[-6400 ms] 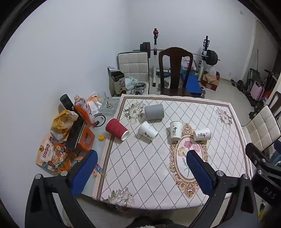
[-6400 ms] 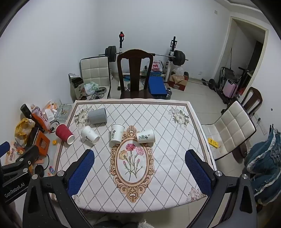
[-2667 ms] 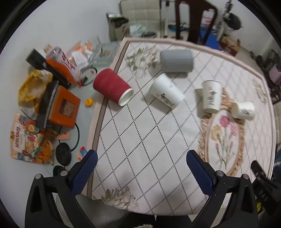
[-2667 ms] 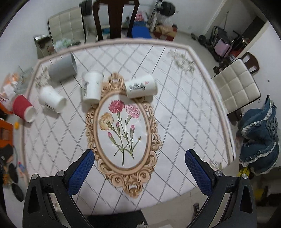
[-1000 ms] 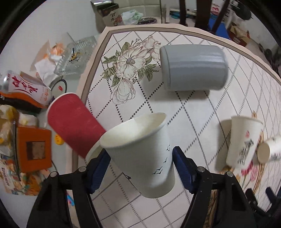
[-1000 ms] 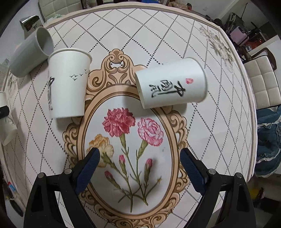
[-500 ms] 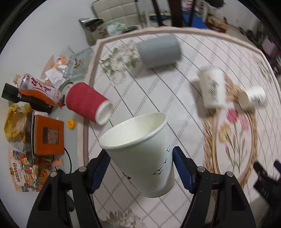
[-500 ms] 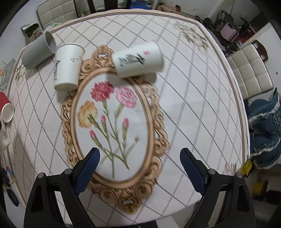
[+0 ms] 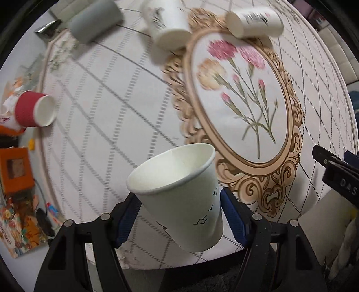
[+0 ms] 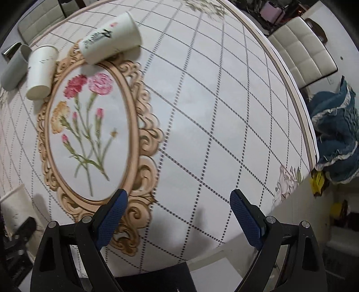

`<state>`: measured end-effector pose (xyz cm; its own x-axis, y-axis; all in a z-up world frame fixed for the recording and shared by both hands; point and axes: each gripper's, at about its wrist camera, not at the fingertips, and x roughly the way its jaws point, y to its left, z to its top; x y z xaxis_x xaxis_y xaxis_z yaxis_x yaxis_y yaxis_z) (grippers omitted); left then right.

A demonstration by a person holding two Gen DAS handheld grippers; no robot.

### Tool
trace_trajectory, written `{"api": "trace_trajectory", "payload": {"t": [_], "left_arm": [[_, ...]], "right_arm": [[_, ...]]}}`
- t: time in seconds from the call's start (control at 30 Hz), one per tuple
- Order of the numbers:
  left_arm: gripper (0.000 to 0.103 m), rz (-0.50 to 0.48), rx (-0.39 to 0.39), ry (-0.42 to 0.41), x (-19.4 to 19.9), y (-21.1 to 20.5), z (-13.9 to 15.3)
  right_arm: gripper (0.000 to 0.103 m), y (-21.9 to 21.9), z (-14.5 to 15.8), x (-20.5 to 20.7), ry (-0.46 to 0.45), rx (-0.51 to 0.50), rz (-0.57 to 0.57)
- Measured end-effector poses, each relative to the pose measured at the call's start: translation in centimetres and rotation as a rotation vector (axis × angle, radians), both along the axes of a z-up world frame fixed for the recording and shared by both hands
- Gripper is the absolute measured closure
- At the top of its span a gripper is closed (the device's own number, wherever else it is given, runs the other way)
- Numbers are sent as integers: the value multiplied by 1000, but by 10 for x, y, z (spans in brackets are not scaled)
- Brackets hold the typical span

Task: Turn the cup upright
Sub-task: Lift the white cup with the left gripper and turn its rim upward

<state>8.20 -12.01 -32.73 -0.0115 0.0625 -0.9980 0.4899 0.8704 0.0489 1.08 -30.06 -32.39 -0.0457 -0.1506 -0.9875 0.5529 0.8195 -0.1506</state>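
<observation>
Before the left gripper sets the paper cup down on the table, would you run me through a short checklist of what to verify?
1. Grip: left gripper shut on the white paper cup, pads on both sides. Ok.
2. Cup orientation: mouth up but tilted away from the camera. Not ok yet; level it.
3. Landing spot: bare tablecloth ahead of the cup. Ok.
4. Neighbours: red cup, grey cup and two white cups lie on their sides, far off. Ok.
5. Right gripper: open, empty, off to the side. Ok.
6. Height above the table: cannot tell.
</observation>
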Motion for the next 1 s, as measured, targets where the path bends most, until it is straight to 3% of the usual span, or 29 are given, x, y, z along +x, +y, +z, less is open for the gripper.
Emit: {"api": "trace_trajectory", "payload": {"t": [0.2,0.4,0.7,1.0], "left_arm": [[32,53,-12,44,6,-8,-24],[8,87,-17,61,12,-5,-37],[8,95,-23,68,8,-6,-41],[8,114,-34,61,22,3,-25]], "right_arm": [[9,-16,-10,-10,20,4,-29],[9,-28,-13,-13,33,0,-43],[9,-32,-20,-6,37,1,-26],[9,-26,-15,-1,32,-2,-15]]}}
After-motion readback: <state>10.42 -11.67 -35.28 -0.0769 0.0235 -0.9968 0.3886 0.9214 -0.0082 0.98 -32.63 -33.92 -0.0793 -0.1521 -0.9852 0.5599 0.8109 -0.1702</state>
